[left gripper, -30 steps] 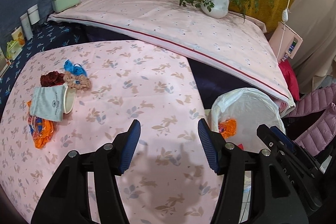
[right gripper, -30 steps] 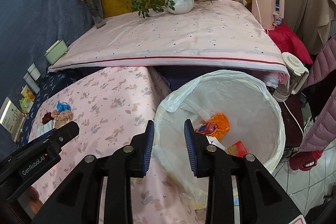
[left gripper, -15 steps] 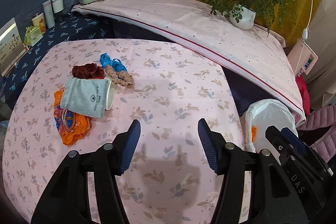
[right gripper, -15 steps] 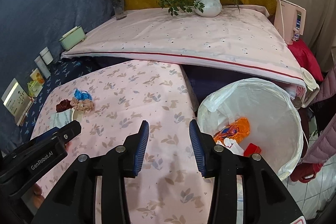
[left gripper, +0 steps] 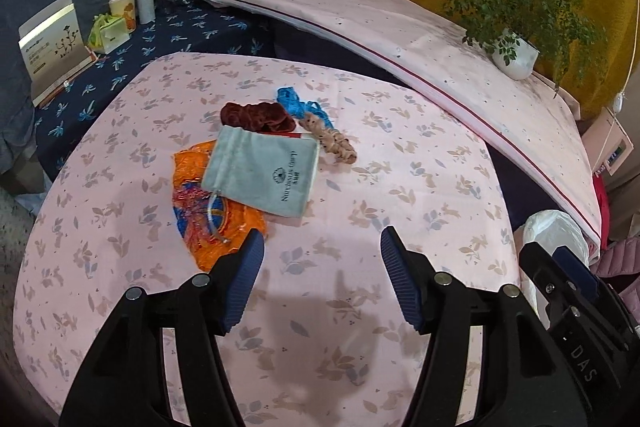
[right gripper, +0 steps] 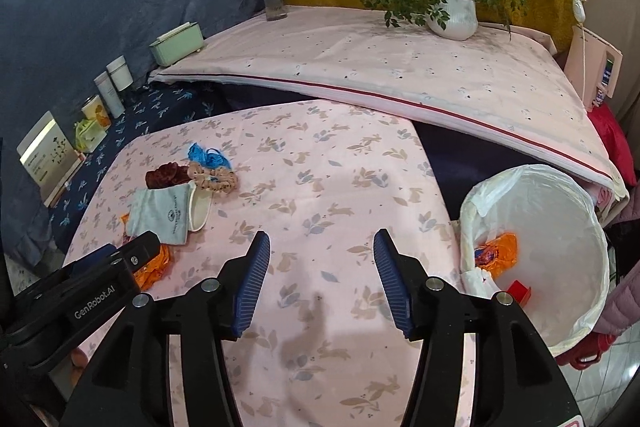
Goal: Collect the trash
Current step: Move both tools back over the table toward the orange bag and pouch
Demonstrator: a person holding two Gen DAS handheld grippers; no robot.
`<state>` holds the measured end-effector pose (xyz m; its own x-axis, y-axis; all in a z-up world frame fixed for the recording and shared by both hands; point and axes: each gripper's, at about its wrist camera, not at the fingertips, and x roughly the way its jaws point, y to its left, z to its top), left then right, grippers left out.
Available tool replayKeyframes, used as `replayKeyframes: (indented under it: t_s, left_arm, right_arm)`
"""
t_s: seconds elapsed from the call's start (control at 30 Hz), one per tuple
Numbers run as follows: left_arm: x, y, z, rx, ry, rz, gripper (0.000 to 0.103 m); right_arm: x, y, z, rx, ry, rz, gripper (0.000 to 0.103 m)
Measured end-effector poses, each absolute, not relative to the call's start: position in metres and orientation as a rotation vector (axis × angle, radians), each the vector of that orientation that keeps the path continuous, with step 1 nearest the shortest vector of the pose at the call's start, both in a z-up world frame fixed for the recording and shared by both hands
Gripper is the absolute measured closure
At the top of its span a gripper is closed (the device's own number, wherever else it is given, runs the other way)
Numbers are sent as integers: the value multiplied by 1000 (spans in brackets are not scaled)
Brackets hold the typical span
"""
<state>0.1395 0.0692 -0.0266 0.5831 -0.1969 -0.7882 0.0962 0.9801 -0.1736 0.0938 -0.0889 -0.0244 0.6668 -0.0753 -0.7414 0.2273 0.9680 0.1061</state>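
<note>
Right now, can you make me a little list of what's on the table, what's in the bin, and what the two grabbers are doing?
table: pink leafy cloth
trash left: orange wrapper, partly under the grey pouch
beside pouch: dark red scrunchie, blue scrunchie, tan scrunchie
bin: white-lined bin, off the table's right edge
in bin: another orange wrapper, red scrap
left gripper: open, empty
right gripper: just opened wider, empty

Table [left gripper: 400, 163], pink leaf-and-rabbit printed cloth. Lying on it, clustered: orange wrapper [left gripper: 208, 227], partly under grey drawstring pouch [left gripper: 264, 175]; dark red scrunchie [left gripper: 256, 115]; beige scrunchie [left gripper: 332, 143]; blue scrunchie [left gripper: 296, 103]. Remaining cloth bare.
</note>
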Motion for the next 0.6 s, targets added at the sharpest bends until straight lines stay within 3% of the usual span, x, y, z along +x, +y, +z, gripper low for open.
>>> replayKeyframes:
  t_s: [0.6]
  left_arm:
    - [146, 151, -55, -188, 980, -42, 41]
  right_arm:
    - [115, -17, -38, 125, 868, -84, 48]
